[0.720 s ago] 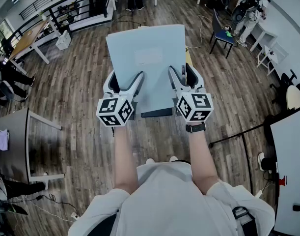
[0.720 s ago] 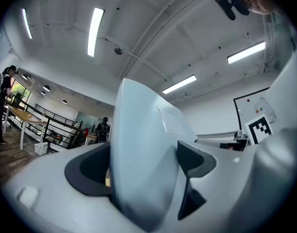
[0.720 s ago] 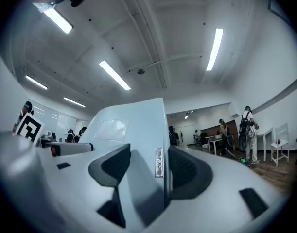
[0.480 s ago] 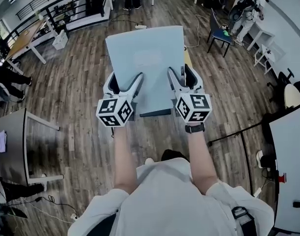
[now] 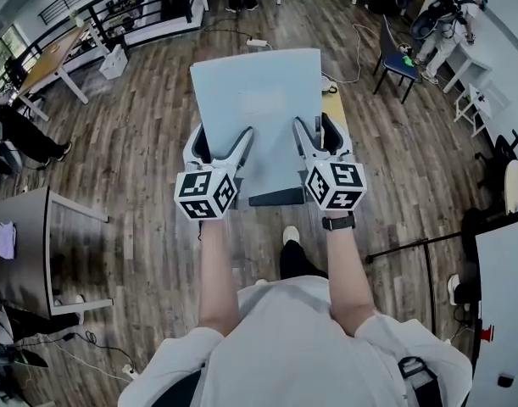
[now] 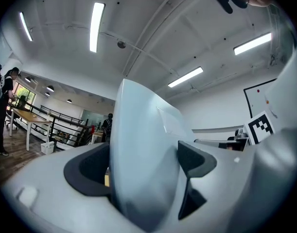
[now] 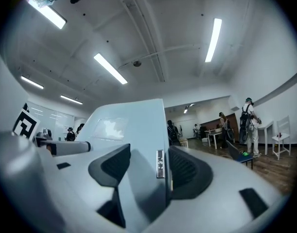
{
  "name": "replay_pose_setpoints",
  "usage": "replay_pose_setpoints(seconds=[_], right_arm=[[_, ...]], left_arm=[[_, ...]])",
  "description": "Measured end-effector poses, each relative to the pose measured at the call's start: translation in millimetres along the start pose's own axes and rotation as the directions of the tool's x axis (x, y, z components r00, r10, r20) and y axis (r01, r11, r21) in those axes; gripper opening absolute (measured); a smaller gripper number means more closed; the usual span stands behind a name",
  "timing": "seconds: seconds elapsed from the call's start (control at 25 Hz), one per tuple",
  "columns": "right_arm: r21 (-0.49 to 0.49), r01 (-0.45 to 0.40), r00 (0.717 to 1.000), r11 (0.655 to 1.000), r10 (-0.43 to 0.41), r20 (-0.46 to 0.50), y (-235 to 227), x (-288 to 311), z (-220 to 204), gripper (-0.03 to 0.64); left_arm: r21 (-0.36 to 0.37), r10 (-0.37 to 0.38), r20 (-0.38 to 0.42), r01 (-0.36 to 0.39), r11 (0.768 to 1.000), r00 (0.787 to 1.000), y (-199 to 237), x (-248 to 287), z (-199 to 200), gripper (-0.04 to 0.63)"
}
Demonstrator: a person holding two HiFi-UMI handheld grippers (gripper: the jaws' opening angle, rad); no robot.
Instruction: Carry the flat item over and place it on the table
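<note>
wood floor (image 5: pixel 131 142) partly blocked in the head view by the board (image 5: pixel 242 70), carried in front of the person above it and well apart from the grey table (image 5: pixel 25 219) cut off at the left edge. back of the board out of sight everywhere. in both gripper views, filling the gap between the jaws and shutting off whatever lies straight ahead, with only ceiling and far room showing around it.

pale blue-grey, flat, thin and rectangular, with a smooth matt face and a darker near edge. near the middle a fainter rectangular label (image 5: pixel 260 102), too washed out to read.

left gripper (image 5: pixel 223 138) clamped on the board's near left part, jaws set wide: one jaw lying on the face, the other past the left edge, its pad mostly hidden behind the board. right gripper (image 5: pixel 314 130) clamped the same way on the near right part, one dark pad on the face, the other just outside the right edge.

beyond the right gripper, a narrow tan strip (image 5: pixel 331 108) along the board's right edge: cannot tell whether part of the board or something behind it. on that edge, in the right gripper view, a small silver fitting (image 7: pixel 160 164) just beside the outer pad, too small to identify.
</note>
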State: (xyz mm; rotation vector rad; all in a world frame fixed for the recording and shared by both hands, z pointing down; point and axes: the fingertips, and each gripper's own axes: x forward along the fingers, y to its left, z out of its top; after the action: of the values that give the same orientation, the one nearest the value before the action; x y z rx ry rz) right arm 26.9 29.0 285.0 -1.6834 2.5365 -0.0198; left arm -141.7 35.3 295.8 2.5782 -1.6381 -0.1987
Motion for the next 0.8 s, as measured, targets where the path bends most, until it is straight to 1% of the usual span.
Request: replay_pose_setpoints(seconds=[0.12, 0.2, 0.32, 0.44, 0.52, 0.64, 0.8], right_arm=[[0.009, -0.006, 1.0, 1.0, 0.006, -0.013, -20.7, 38.6, -3.5, 0.242], [0.012, -0.014, 1.0, 1.0, 0.014, 0.001, -39.0, 63.1, 1.3, 0.242], [0.004, -0.028, 0.999, 1.0, 0.028, 0.028, -68.6, 98.3, 15.8, 0.241], [-0.003, -0.04, 0.999, 0.999, 0.04, 0.034, -99.5, 125.4, 21.6, 0.241], [0.021, -0.064, 0.998, 0.998, 0.064, 0.019, -117.1, 140.4, 14.4, 0.239], [0.078, -0.108, 0.994, 0.991, 0.11, -0.023, -135.7, 156.2, -7.2, 0.238], [0.129, -0.111, 0.99, 0.985, 0.121, -0.073, -145.5, 170.8, -42.9, 0.236]], left_arm=[[0.038, 0.026, -0.003, -0.026, 0.999, 1.0, 12.0, 37.8, 2.5, 0.426], [0.052, 0.038, 0.006, -0.039, 0.998, 0.999, 15.4, 66.2, 8.0, 0.428], [0.042, 0.045, 0.019, -0.046, 0.998, 0.999, 18.6, 112.1, 18.6, 0.428], [0.025, 0.053, 0.021, -0.053, 0.998, 0.998, 17.4, 152.8, 19.0, 0.428], [0.027, 0.066, 0.002, -0.066, 0.997, 0.998, 17.3, 173.4, 12.8, 0.43], [0.019, 0.082, -0.04, -0.082, 0.996, 0.996, 20.4, 193.1, -5.7, 0.43], [-0.002, 0.094, -0.121, -0.095, 0.996, 0.988, 33.9, 208.8, -37.4, 0.43]])
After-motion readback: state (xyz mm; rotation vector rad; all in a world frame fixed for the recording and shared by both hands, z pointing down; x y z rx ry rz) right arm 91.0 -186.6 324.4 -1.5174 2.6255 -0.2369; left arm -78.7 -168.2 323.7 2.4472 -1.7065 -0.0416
